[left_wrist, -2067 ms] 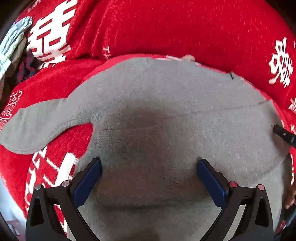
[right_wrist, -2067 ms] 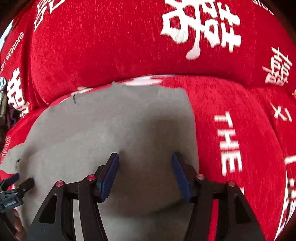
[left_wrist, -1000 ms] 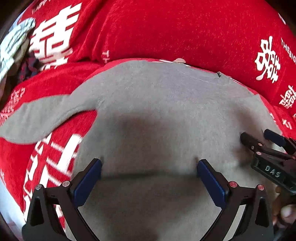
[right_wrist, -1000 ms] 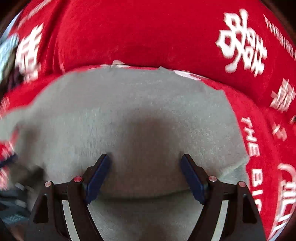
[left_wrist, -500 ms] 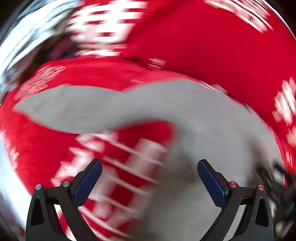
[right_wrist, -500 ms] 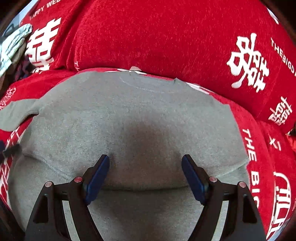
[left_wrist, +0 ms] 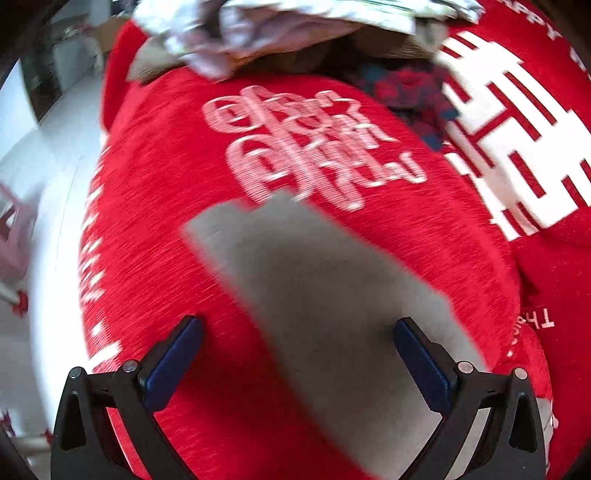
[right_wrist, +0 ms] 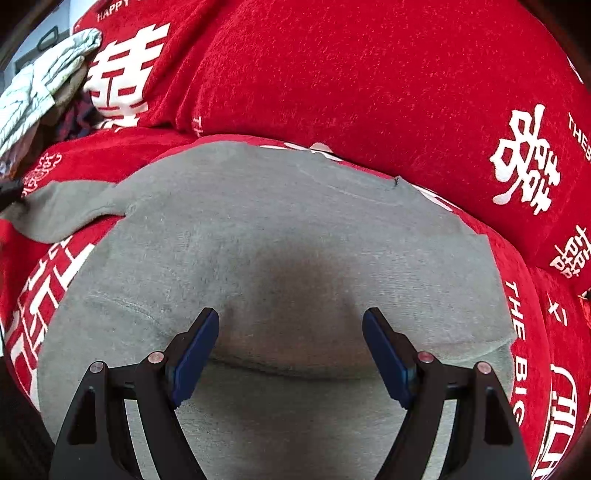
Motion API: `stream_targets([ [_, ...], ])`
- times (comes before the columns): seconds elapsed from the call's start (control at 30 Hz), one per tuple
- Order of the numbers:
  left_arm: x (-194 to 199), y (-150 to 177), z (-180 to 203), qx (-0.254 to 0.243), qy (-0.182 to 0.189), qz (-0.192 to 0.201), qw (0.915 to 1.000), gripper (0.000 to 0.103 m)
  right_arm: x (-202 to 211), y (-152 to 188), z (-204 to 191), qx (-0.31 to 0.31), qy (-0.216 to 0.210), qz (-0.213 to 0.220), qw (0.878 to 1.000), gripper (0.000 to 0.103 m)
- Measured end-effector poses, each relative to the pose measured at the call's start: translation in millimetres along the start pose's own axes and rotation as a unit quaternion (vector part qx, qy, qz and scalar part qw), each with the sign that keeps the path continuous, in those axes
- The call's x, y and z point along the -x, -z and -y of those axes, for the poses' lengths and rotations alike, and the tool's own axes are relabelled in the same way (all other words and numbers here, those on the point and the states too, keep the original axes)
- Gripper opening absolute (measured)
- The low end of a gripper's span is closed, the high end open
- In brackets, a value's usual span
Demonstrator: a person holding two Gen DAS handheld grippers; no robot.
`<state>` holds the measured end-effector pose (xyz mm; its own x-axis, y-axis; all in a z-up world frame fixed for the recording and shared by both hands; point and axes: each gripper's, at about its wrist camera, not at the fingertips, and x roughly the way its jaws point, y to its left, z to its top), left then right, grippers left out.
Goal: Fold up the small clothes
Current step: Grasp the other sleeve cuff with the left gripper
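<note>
A small grey sweater lies flat on a red sofa cover with white print. Its left sleeve stretches out to the left. My right gripper is open and empty, low over the sweater's body. In the blurred left wrist view, the grey sleeve runs from the lower right toward its cuff end at the middle. My left gripper is open and empty, just above the sleeve. A dark tip of the left gripper shows at the far left by the sleeve end.
A heap of other clothes, pale striped and dark plaid, lies at the sofa's left end and also shows in the right wrist view. The sofa's back cushion rises behind the sweater. White floor lies beyond the sofa's left edge.
My left gripper has swung left from over the sweater's body to over the outstretched left sleeve. My right gripper has shifted left to the middle of the body and stays open.
</note>
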<state>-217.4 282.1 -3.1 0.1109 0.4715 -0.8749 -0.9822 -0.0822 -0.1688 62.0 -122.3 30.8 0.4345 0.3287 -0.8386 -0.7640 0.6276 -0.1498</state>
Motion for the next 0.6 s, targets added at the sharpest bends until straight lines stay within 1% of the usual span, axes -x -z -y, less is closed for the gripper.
stream_targets([
  [0.03, -2, -4, 8, -0.01, 0.012, 0.001, 0.9999, 0.092, -2, 0, 0, 0.0, 0.002, -0.003, 1.0, 0.083],
  [0.07, -1, -6, 16, -0.02, 0.003, 0.013, 0.9997, 0.064, -3, 0, 0, -0.002, 0.004, -0.006, 1.0, 0.083],
  [0.1, 0, -7, 23, -0.032, 0.0, 0.019, 0.9993, 0.046, -4, 0, 1, -0.003, 0.005, -0.008, 1.0, 0.083],
  [0.13, -1, -8, 26, -0.04, 0.017, 0.012, 0.999, 0.015, -5, -1, 1, -0.004, 0.006, -0.009, 1.0, 0.083],
  [0.17, -1, -8, 27, -0.04, 0.035, 0.003, 0.9986, 0.011, -5, -2, 2, -0.005, 0.007, -0.009, 1.0, 0.083],
  [0.2, 0, -8, 25, -0.036, 0.045, 0.0, 0.9983, 0.011, -5, -5, 2, -0.005, 0.008, -0.009, 1.0, 0.083],
  [0.27, 4, -10, 21, -0.034, 0.041, 0.009, 0.9985, 0.011, -4, -12, 0, -0.002, 0.006, -0.007, 1.0, 0.083],
  [0.33, 11, -10, 13, -0.037, 0.041, 0.028, 0.9981, 0.011, -5, -24, -5, 0.006, 0.005, -0.001, 1.0, 0.083],
  [0.43, 25, -8, 5, -0.054, 0.032, 0.059, 0.9962, 0.011, -13, -51, -21, 0.01, -0.01, 0.007, 1.0, 0.083],
  [0.5, 36, -4, 1, -0.071, 0.026, 0.072, 0.9946, 0.011, -26, -76, -39, 0.011, -0.025, 0.01, 1.0, 0.083],
  [0.6, 43, 0, 3, -0.094, 0.017, 0.079, 0.9923, 0.011, -49, -106, -71, 0.03, -0.036, -0.001, 0.999, 0.083],
])
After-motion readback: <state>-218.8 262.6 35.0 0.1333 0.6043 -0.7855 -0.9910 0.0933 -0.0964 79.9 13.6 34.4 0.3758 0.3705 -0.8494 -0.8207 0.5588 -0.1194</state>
